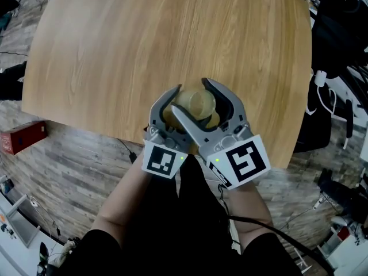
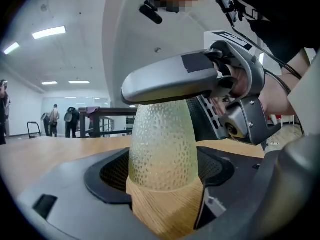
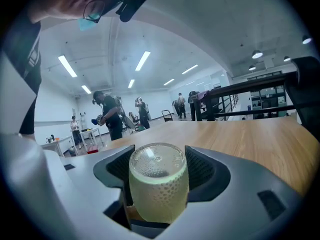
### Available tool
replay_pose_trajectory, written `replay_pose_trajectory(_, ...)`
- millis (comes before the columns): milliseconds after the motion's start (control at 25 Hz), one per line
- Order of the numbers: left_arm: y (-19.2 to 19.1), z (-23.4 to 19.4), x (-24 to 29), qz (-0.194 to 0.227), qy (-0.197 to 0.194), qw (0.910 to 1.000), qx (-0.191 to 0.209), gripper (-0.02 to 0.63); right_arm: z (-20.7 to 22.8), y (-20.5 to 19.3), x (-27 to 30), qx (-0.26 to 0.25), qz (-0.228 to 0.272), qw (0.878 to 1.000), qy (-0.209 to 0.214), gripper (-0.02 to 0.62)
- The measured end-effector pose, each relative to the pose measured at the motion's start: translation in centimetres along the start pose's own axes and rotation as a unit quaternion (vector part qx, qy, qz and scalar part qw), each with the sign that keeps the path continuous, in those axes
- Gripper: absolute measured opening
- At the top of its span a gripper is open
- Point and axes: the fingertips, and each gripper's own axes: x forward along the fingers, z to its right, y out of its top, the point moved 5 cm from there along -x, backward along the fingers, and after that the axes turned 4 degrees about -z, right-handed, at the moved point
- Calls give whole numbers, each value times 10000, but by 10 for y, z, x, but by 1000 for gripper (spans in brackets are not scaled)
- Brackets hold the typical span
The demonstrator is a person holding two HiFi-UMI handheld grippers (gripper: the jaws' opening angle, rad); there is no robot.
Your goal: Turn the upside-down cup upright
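A translucent, dimpled yellowish cup (image 1: 195, 103) is upside down, base up, near the front edge of the wooden table (image 1: 144, 50). My right gripper (image 1: 188, 94) is shut on its upper part; the right gripper view shows the cup (image 3: 159, 184) snug between both pads. One right finger (image 2: 170, 81) crosses the cup's top in the left gripper view. My left gripper (image 1: 192, 105) stands open around the cup (image 2: 162, 144), pads apart from its sides, partly hidden under the right one. Whether the rim touches the table I cannot tell.
The table's front edge (image 1: 172, 148) lies just behind the grippers. A red box (image 1: 23, 137) sits on the floor at the left, cables and dark bags (image 1: 339, 68) at the right. Several people (image 3: 107, 114) stand far off in the hall.
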Motion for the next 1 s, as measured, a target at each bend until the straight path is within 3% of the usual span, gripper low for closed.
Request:
replay_pose_trajectory(280,2,1,2,-21,-55,9999,139,390,7,0,-3,221,71,9997,73,321)
replay_pose_trajectory(440,8,-1,-3,45,-37,9999,142,390,17,9,-9,57,281,9990,-330,321)
replay_pose_trajectory(560,8,-2,-7,63,-83,9999,74,390,25,10,-9,323,400,9981,-341,321)
replay_pose_trajectory(680,8,-3,-10,46,-82,9999,91,390,35,7,-10,441,488,9960,-610,321)
replay_pose_trajectory(1000,18,-1,-22,236,-75,9997,-45,388,62,-14,-9,505,147,9930,-1060,319)
